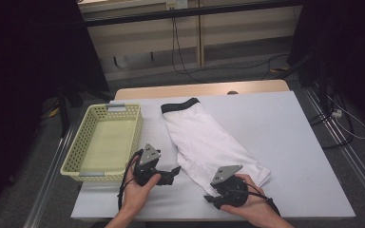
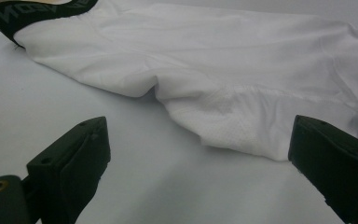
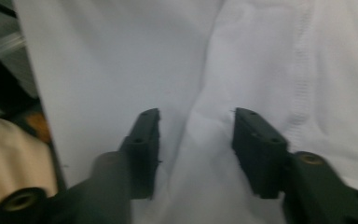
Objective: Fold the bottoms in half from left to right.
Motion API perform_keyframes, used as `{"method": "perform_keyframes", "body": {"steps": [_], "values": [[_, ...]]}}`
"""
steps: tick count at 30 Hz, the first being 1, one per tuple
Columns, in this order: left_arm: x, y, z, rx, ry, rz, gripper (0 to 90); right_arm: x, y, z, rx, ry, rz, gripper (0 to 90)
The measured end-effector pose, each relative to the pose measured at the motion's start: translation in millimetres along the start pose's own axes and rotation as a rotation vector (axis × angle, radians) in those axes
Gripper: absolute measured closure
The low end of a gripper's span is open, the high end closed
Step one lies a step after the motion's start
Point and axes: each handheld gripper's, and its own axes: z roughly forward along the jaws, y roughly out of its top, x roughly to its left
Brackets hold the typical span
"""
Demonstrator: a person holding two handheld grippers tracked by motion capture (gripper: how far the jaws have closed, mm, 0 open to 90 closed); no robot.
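Observation:
White shorts (image 1: 204, 142) with a black waistband (image 1: 179, 105) lie flat on the white table (image 1: 285, 133), waistband at the far end. My left gripper (image 1: 171, 175) rests on the table just left of the shorts' near half. In the left gripper view it (image 2: 198, 126) stands wide open, the shorts (image 2: 223, 70) lie ahead of it, and nothing is between its jaws. My right gripper (image 1: 210, 195) sits at the shorts' near hem. In the right gripper view it (image 3: 196, 114) is open, and a fold of the white cloth (image 3: 261, 60) runs between the jaws, ungripped.
A pale yellow plastic basket (image 1: 76, 147) with nothing in it stands at the table's left. The right half of the table is bare. The table's near edge lies just behind both hands. Cables run over the floor beyond the table.

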Motion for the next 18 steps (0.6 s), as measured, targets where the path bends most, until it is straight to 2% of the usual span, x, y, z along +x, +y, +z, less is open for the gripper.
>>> {"method": "perform_keyframes", "body": {"steps": [7, 10, 13, 15, 18], "values": [[1.1, -1.0, -1.5, -0.005, 0.002, -0.004, 5.5, -0.3, 2.6, 0.3, 0.023, -0.016, -0.004, 59.9], [2.8, -2.8, -3.4, -0.001, 0.015, 0.0, 5.6, -4.0, 3.3, -0.1, 0.027, -0.015, 0.017, 68.3], [4.6, -4.0, -4.3, 0.0, 0.018, -0.016, 5.5, -8.4, 2.2, -0.5, 0.022, -0.018, 0.027, 78.5], [5.4, -4.4, -3.9, -0.006, 0.001, -0.038, 5.5, -11.0, 2.4, -0.4, 0.024, -0.02, 0.031, 84.1], [4.8, -4.9, -3.4, 0.002, -0.001, -0.037, 5.5, -16.8, 3.6, -0.1, 0.033, 0.0, 0.072, 87.2]]}}
